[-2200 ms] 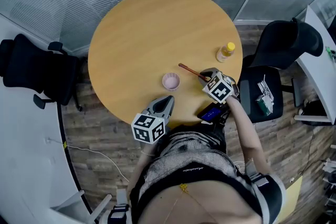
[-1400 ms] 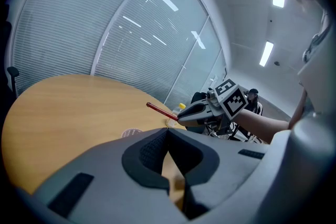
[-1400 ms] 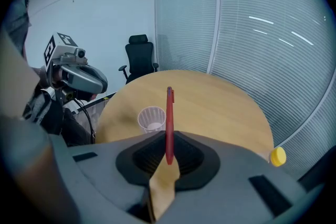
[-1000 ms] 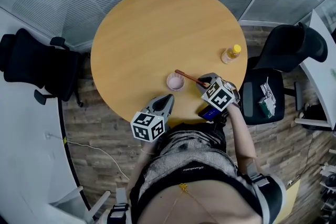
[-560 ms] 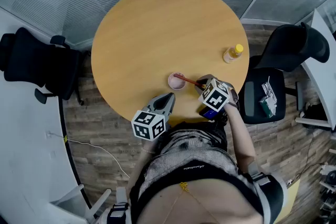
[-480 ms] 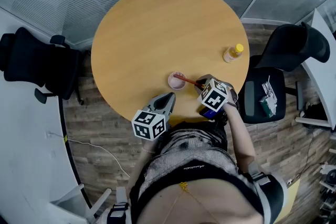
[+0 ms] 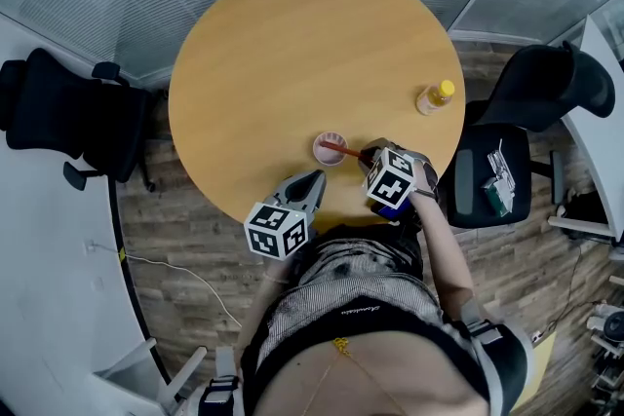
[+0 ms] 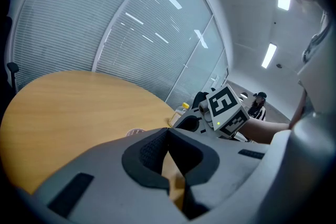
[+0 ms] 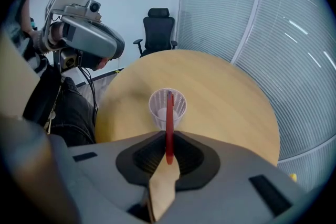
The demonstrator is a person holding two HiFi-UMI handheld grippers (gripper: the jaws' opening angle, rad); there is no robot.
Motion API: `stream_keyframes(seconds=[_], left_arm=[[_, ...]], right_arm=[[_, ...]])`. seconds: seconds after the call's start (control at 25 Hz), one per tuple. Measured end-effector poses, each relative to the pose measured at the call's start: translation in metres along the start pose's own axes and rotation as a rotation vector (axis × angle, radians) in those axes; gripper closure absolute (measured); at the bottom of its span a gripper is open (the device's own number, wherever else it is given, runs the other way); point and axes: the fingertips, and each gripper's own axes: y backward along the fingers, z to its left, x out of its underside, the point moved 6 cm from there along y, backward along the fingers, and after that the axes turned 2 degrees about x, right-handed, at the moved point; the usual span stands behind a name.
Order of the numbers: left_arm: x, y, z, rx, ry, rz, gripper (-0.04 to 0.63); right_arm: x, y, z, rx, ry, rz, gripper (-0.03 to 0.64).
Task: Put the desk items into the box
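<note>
over the small white basket cup [image 9: 157,106] on the tabletop [image 7: 292,44], the right tool [image 9: 168,140] pinched a red pen [image 9: 169,115], its tip at the cup's mouth, not yet released. the left tool [image 8: 168,134] was pressed together, empty. a bottle [image 7: 435,97] stood well right of the cup, seemingly unpacked.

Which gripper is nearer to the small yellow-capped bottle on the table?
Right. In the head view the right gripper, gripping a red pen, hovers down-left of the bottle; the left gripper sits farther left along the table's near edge.
</note>
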Motion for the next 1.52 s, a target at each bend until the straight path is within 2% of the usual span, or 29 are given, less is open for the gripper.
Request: stream_keyframes(seconds=[0.64, 1.52], left_arm=[[0.0, -0.002, 0.009, -0.014, 0.018, -0.004, 0.577], [0.003, -0.004, 0.013, -0.016, 0.028, 0.005, 0.577]], right_arm=[[-0.022, -0.003, 0.003, -0.036, -0.011, -0.059, 0.557], [-0.037, -0.035, 0.011, -0.042, 0.015, -0.073, 0.557]])
